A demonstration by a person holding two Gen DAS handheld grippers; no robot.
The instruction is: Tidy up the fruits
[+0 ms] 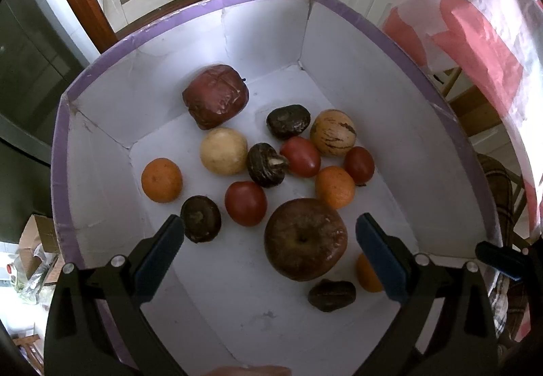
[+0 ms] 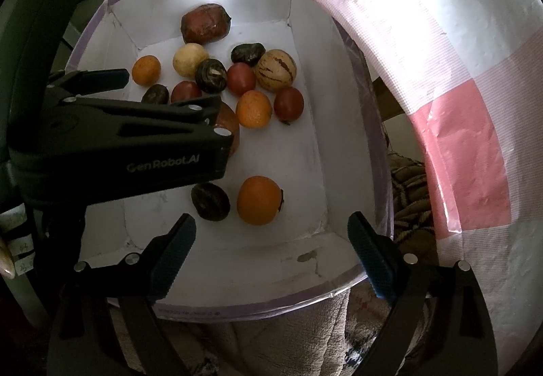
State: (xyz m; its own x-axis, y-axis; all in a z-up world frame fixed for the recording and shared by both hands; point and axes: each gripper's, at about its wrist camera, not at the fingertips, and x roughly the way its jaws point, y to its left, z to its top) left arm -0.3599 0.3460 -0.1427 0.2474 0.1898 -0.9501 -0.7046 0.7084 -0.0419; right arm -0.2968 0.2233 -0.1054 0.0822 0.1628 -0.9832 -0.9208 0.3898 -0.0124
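1. Left hand-held gripper point(image 1: 269, 236): fingers spread wide, pinching nothing, hovering inside the white box point(image 1: 101, 145) over its near end. In the right wrist view its body blocks the box's near-left part and most of the big brown apple point(image 1: 305, 239).
2. Left to right in the box: orange point(image 1: 161, 179) near the left wall, dark mushroom point(image 1: 200, 218) just beside the left fingertip, pale round fruit point(image 1: 223, 150), dark red apple point(image 1: 216, 96) against the far wall, tomato point(image 1: 245, 203), a stem-up mushroom point(image 1: 265, 164) touching a second tomato point(image 1: 300, 156).
3. Further right: the big brown apple sits between the left gripper's fingers, not touched; striped melon-like fruit point(image 1: 333, 132), another orange point(image 1: 334, 186), third tomato point(image 1: 359, 165) nearest the right wall.
4. Near end: a wrinkled dark piece point(image 2: 210, 200), kind unclear, just beside an orange point(image 2: 259, 200), which the right finger half hides in the left wrist view.
5. Right hand-held gripper point(image 2: 271, 247): fingers spread, holding nothing, above the box's near rim.
6. Pink-and-white checked cloth point(image 2: 441, 70) runs along the box's right side. Bare floor shows at the box's near-left corner and far-right corner.
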